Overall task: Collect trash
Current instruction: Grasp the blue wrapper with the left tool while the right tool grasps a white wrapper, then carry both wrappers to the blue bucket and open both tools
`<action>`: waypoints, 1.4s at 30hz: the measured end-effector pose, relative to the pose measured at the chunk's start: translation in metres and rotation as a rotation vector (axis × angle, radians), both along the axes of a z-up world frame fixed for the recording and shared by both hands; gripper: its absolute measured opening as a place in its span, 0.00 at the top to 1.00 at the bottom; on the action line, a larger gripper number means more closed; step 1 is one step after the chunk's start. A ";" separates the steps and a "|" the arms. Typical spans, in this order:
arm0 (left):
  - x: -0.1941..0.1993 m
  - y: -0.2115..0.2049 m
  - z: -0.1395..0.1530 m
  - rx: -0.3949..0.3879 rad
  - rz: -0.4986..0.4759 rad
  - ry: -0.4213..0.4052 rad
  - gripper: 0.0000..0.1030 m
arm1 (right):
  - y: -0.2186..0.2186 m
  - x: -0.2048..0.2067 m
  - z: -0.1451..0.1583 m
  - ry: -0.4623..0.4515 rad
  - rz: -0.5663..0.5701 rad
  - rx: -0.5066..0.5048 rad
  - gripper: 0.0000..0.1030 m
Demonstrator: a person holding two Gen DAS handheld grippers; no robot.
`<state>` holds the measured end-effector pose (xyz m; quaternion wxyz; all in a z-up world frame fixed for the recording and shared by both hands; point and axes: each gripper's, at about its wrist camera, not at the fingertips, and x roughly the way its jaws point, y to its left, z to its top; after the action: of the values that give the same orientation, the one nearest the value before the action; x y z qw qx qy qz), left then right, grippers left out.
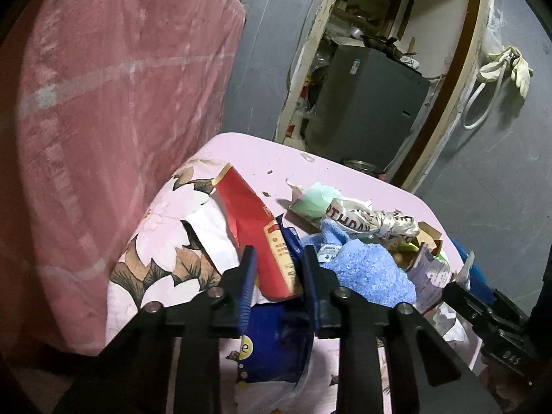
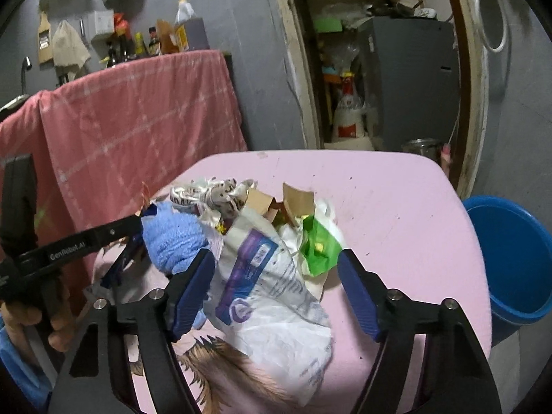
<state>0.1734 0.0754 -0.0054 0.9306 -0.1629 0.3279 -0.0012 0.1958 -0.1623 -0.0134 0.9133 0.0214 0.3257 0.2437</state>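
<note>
A pile of trash lies on a pink floral table (image 1: 241, 151). In the left wrist view my left gripper (image 1: 279, 258) has its jaws partly closed around a red carton (image 1: 255, 220) and a blue wrapper (image 1: 276, 341). A blue fuzzy cloth (image 1: 365, 269), a green packet (image 1: 314, 200) and a crumpled printed bag (image 1: 372, 220) lie to its right. In the right wrist view my right gripper (image 2: 276, 269) is open, its jaws on either side of a white and purple plastic bag (image 2: 269, 289) and a green wrapper (image 2: 317, 245). The left gripper (image 2: 131, 238) shows at the left beside the blue cloth (image 2: 172, 238).
A blue bucket (image 2: 514, 258) stands off the table's right edge (image 2: 396, 207). A pink checked cloth (image 2: 138, 120) hangs over furniture to the left. Behind the table an open doorway shows a grey cabinet (image 2: 410, 79) and clutter. The right gripper (image 1: 483, 307) shows at lower right in the left wrist view.
</note>
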 end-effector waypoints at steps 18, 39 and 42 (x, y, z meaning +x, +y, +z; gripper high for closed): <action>-0.014 -0.007 0.003 -0.026 0.021 0.008 0.99 | -0.012 -0.006 -0.007 0.057 0.019 0.042 0.59; -0.071 -0.058 0.030 0.109 -0.039 -0.198 1.00 | -0.032 -0.046 0.020 -0.075 -0.001 0.112 0.93; -0.074 -0.072 0.036 0.122 -0.070 -0.240 1.00 | -0.039 -0.055 0.031 -0.134 -0.016 0.131 0.93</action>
<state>0.0992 0.0029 0.0308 0.9707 -0.0931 0.2190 -0.0330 0.1409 -0.2013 0.0174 0.9316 0.0671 0.2471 0.2581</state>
